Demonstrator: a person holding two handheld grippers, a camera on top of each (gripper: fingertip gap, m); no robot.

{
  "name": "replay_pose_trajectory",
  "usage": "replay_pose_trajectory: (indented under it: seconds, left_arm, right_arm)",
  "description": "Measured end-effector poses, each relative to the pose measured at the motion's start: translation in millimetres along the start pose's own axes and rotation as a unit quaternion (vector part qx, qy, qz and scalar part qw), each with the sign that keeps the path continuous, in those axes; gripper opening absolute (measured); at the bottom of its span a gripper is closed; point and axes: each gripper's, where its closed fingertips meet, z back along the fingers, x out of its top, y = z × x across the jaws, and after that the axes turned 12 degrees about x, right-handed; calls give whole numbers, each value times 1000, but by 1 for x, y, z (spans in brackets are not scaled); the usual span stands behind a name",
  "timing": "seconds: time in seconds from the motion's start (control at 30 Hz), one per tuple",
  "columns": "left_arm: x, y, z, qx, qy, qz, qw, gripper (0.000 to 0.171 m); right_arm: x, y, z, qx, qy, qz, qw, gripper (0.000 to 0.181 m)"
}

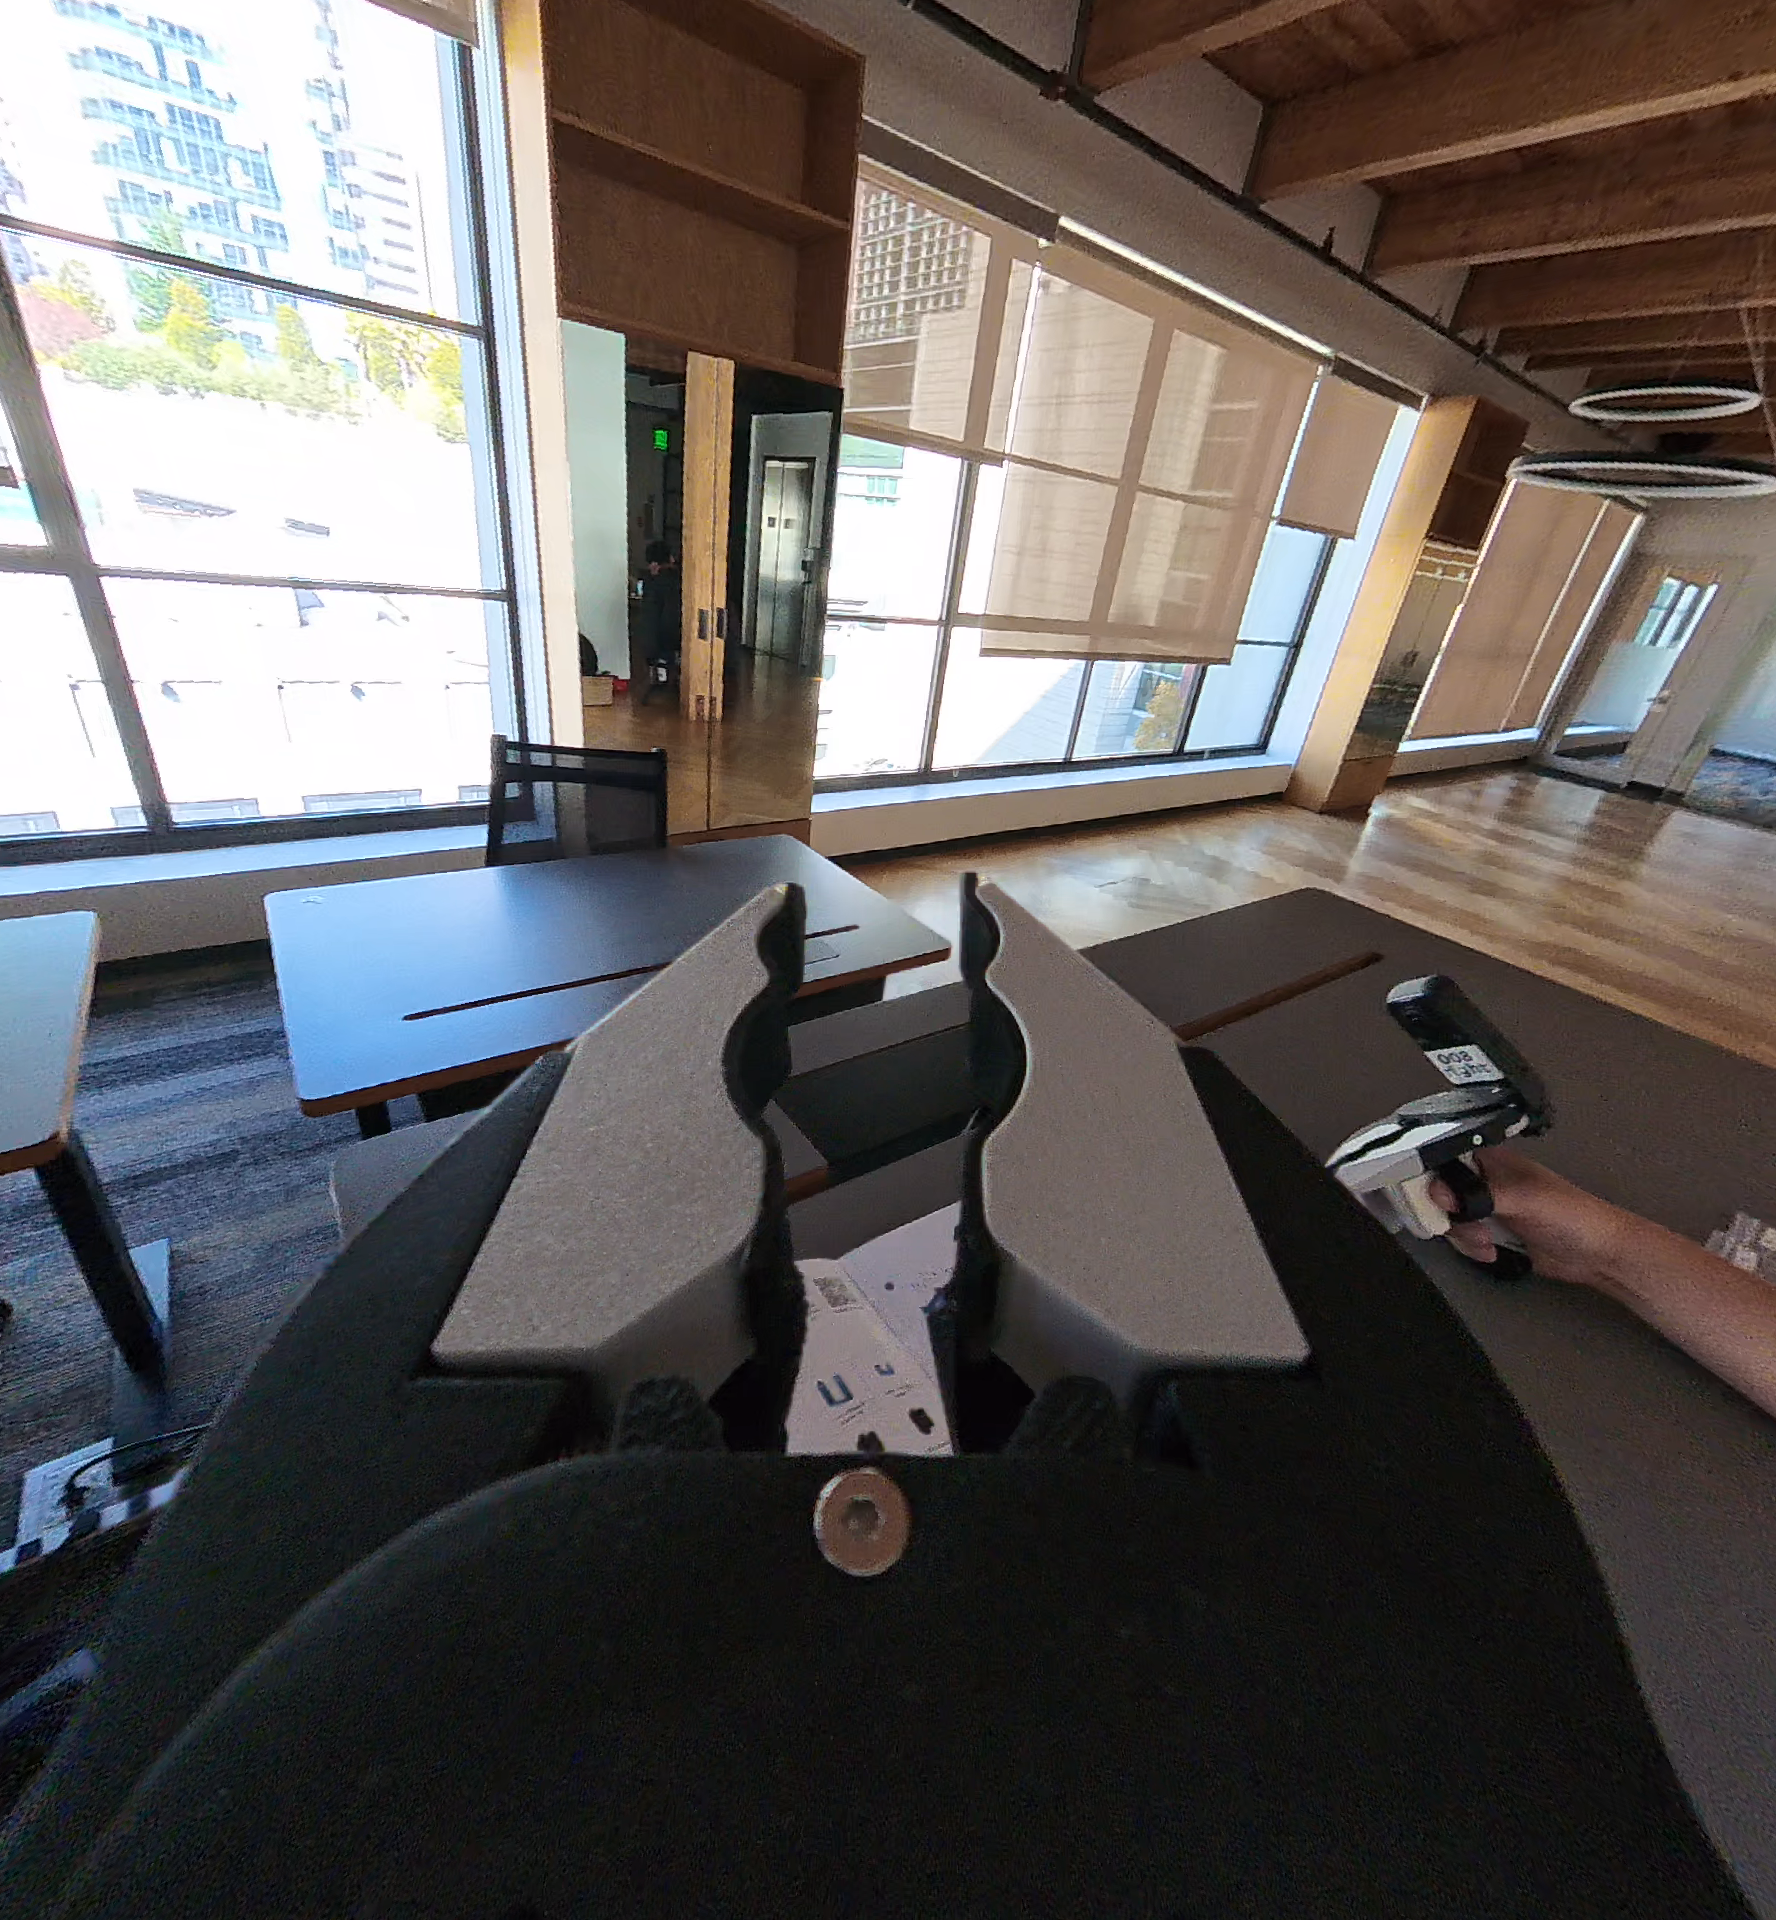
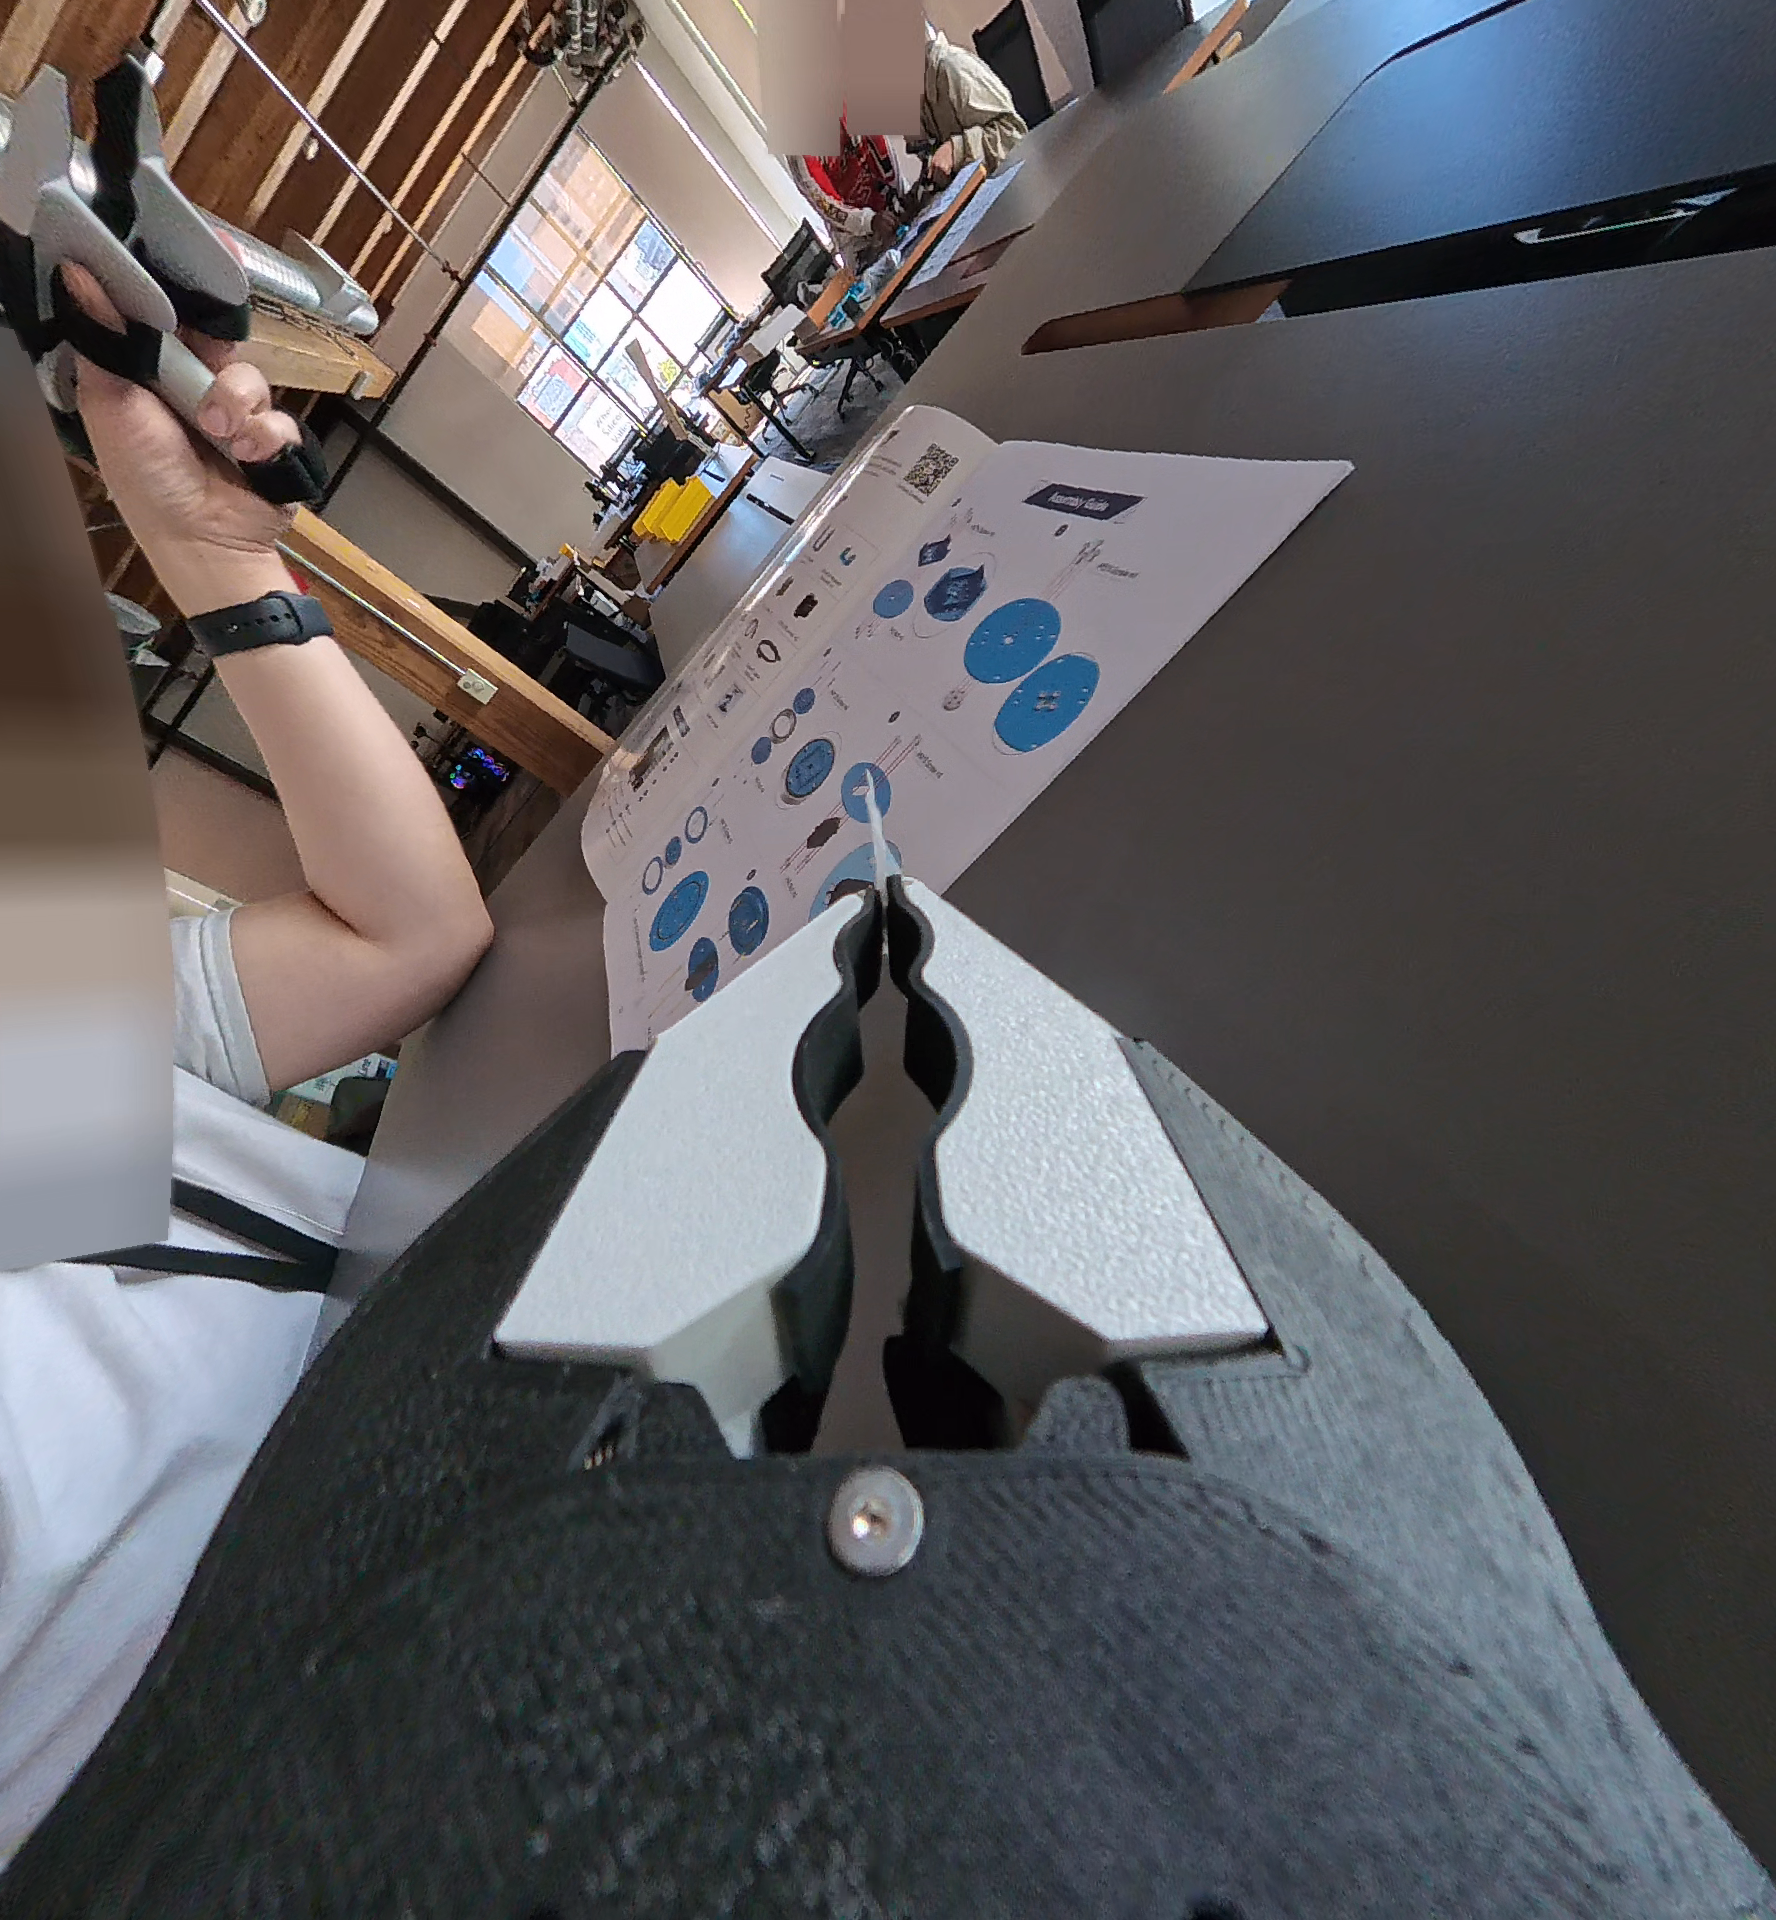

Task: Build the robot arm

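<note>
left wrist view raised, facing windows, right wrist view low, perhaps tilted, both catching printed sheet [image 2: 977, 623]

The right tool [image 2: 879, 906] is closed at the tips on a thin white strip [image 2: 879, 831], which projects forward over a printed sheet [image 2: 1154, 582]. The sheet is white with blue disc diagrams and lies flat on the dark desk [image 2: 1435, 987]. The left tool [image 1: 879, 902] is raised above the desk, jaws apart, empty.

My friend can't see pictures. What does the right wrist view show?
The right gripper, jaws shut, pinches a thin white strip above a printed sheet with blue circles on a dark table. At the left, a raised hand holds the left gripper.
</note>
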Motion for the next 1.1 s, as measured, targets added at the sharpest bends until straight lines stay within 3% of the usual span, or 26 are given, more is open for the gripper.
replay_pose_trajectory:
  seconds: [0.3, 1.1]
  left_arm:
    - [-16, 6, -13, 2, 30, 1, 1000, 27]
    - [-21, 14, -9, 6, 44, 12, 999, 27]
  right_arm:
    - [0, -1, 0, -2, -4, -3, 1000, 0]
    - [1, -1, -1, -3, -4, 0, 1000, 0]
